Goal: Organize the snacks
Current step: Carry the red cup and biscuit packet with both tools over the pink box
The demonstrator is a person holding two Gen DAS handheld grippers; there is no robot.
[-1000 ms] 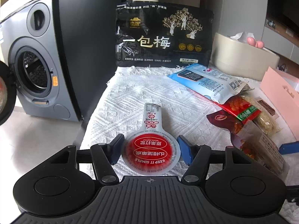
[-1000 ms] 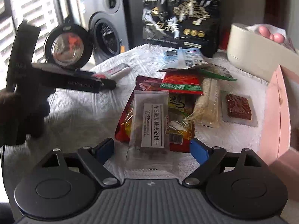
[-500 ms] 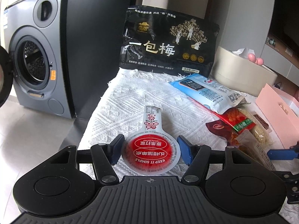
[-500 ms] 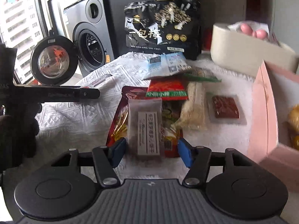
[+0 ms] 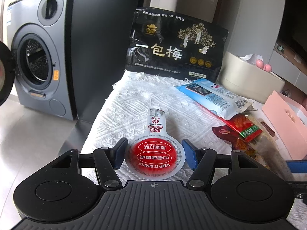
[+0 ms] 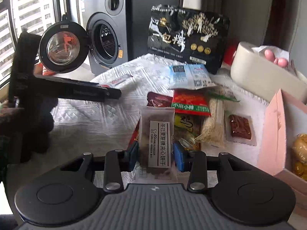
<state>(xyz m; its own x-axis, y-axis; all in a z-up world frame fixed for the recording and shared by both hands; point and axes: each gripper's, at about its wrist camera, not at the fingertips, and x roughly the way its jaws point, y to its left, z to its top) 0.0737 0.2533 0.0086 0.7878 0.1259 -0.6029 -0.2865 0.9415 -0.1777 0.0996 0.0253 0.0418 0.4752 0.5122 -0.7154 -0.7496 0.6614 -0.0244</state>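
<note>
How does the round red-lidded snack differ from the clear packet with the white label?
The round red-lidded snack is a flat disc with a long tab; the clear packet is a rectangle showing a dark biscuit. The snack sits between the left hand-held gripper's pads; the packet is tilted up between the right hand-held gripper's closing pads, above the other snacks. Both carry printed Chinese text.

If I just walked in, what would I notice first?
Probably the big black snack bag with gold trees, standing at the back of the white cloth. Nearer, the left gripper holds a round red-lidded cup, and a washing machine gapes open on the left.
</note>
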